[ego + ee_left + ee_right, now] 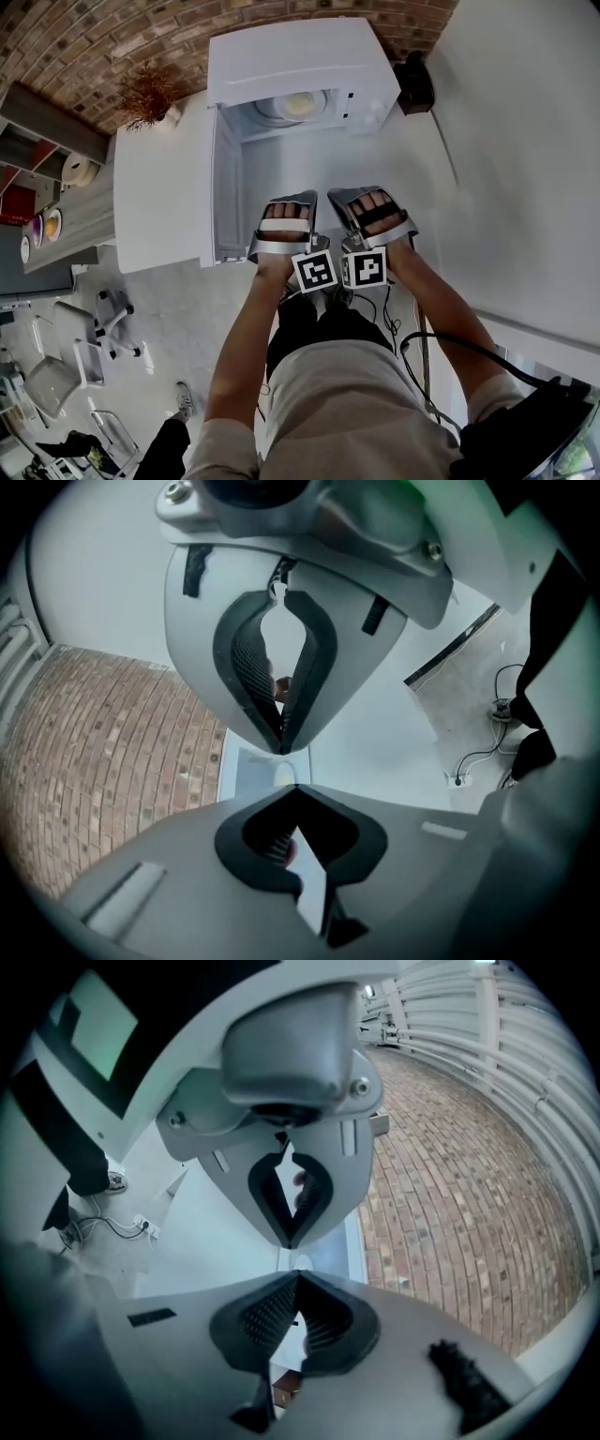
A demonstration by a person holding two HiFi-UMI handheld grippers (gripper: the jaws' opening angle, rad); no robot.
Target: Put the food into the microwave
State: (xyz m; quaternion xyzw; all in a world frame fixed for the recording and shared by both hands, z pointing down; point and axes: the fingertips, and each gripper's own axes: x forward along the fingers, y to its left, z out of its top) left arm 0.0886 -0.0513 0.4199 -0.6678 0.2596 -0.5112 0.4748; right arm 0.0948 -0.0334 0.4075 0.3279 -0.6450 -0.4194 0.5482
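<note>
White microwave (300, 66) gapes open at upper centre, plate of food (298, 105) inside. Mid-frame, left gripper (289, 208) and right gripper (370, 204) hover, jaws nearly together, empty.

Matt plastic, rough brick, smooth white surfaces

The left gripper (284, 769) and right gripper (292, 1258) have matt grey plastic shells lined with black ribbed pads (267, 1321) (rubbery-looking), under a silvery metal housing (291, 1058) with a dull sheen. The microwave (300, 61) casing is smooth, faintly glossy white. The brick wall (112, 37) is rough and matt, and the table (159, 206) is smooth white.
</note>
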